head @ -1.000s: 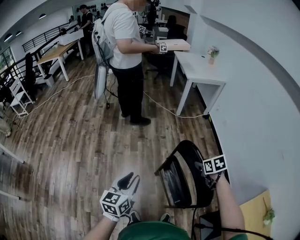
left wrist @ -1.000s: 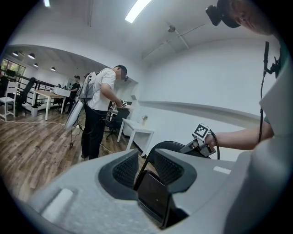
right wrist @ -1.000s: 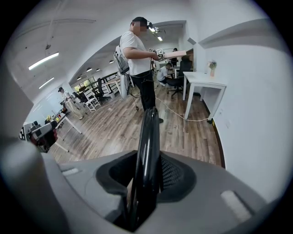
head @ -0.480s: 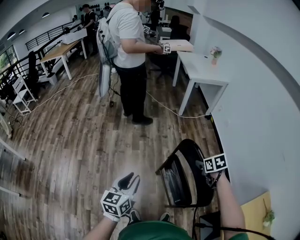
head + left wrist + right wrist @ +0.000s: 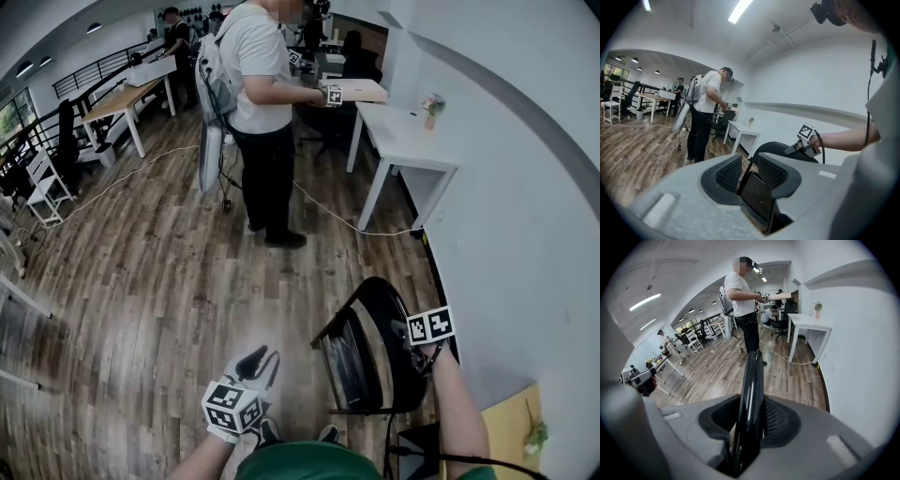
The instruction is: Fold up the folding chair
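The black folding chair [image 5: 361, 361] stands at the lower right of the head view, close to the white wall, its seat tilted up towards the backrest. My right gripper [image 5: 405, 339] is shut on the top rim of the curved backrest [image 5: 753, 380], which runs up between its pads. My left gripper [image 5: 255, 360] hovers over the wood floor left of the chair, apart from it. Its jaws stand a little open with nothing between the pads, and in the left gripper view the chair's seat [image 5: 759, 199] shows through the gap of the left gripper [image 5: 743, 171].
A person with a backpack [image 5: 261, 103] stands ahead on the wood floor, holding a box. A white table [image 5: 403, 141] stands against the right wall, and a cable [image 5: 337, 217] trails across the floor. A wooden board [image 5: 511, 422] leans at the lower right.
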`<state>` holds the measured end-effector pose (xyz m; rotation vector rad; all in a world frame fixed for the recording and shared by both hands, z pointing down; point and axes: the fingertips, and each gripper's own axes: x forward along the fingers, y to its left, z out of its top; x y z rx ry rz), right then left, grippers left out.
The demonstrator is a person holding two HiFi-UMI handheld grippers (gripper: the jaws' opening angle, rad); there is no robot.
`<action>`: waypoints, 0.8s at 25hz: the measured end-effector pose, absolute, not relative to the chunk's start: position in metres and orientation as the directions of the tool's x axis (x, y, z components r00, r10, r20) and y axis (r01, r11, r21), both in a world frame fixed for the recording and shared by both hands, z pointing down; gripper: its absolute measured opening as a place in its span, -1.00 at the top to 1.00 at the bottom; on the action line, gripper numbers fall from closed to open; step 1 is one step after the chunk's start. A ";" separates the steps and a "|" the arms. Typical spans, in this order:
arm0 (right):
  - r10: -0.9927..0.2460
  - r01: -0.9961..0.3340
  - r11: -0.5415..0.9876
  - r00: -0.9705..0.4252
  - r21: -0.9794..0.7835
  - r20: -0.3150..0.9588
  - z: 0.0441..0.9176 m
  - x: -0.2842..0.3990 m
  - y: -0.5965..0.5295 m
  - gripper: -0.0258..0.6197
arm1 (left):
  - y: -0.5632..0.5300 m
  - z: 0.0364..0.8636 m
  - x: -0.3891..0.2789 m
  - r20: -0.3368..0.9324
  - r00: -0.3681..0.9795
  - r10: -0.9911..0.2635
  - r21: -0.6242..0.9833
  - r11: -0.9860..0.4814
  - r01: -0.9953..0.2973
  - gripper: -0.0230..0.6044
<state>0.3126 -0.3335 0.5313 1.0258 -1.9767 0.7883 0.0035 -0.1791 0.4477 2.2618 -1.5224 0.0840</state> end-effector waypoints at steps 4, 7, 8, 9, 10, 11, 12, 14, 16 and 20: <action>-0.388 -0.857 0.489 -0.384 -0.167 0.838 0.530 0.313 -0.332 0.53 | -0.177 0.449 0.003 0.276 0.401 -0.873 0.303 -0.317 -0.899 0.57; -0.388 -0.858 0.487 -0.380 -0.164 0.840 0.530 0.314 -0.331 0.53 | -0.177 0.449 0.003 0.276 0.401 -0.873 0.303 -0.317 -0.899 0.57; -0.388 -0.858 0.487 -0.379 -0.163 0.840 0.530 0.314 -0.331 0.53 | -0.177 0.449 0.002 0.276 0.402 -0.873 0.303 -0.317 -0.899 0.57; -0.388 -0.858 0.487 -0.378 -0.161 0.841 0.530 0.314 -0.331 0.53 | -0.177 0.449 0.002 0.276 0.402 -0.873 0.303 -0.318 -0.898 0.57; -0.388 -0.858 0.487 -0.377 -0.160 0.841 0.531 0.314 -0.331 0.53 | -0.178 0.450 0.002 0.277 0.402 -0.873 0.304 -0.318 -0.898 0.57; -0.388 -0.858 0.488 -0.377 -0.160 0.841 0.531 0.314 -0.332 0.53 | -0.178 0.451 0.002 0.277 0.402 -0.872 0.304 -0.318 -0.898 0.57; -0.387 -0.858 0.488 -0.377 -0.159 0.841 0.532 0.314 -0.332 0.53 | -0.179 0.451 0.002 0.278 0.403 -0.872 0.305 -0.317 -0.898 0.57; -0.387 -0.858 0.488 -0.375 -0.158 0.842 0.533 0.316 -0.333 0.53 | -0.181 0.453 0.003 0.280 0.404 -0.871 0.306 -0.318 -0.897 0.57; -0.388 -0.859 0.488 -0.373 -0.156 0.843 0.533 0.318 -0.334 0.53 | -0.182 0.454 0.005 0.280 0.406 -0.870 0.307 -0.319 -0.897 0.57; -0.390 -0.860 0.489 -0.367 -0.148 0.845 0.532 0.316 -0.332 0.53 | -0.181 0.455 0.002 0.282 0.409 -0.868 0.312 -0.320 -0.894 0.57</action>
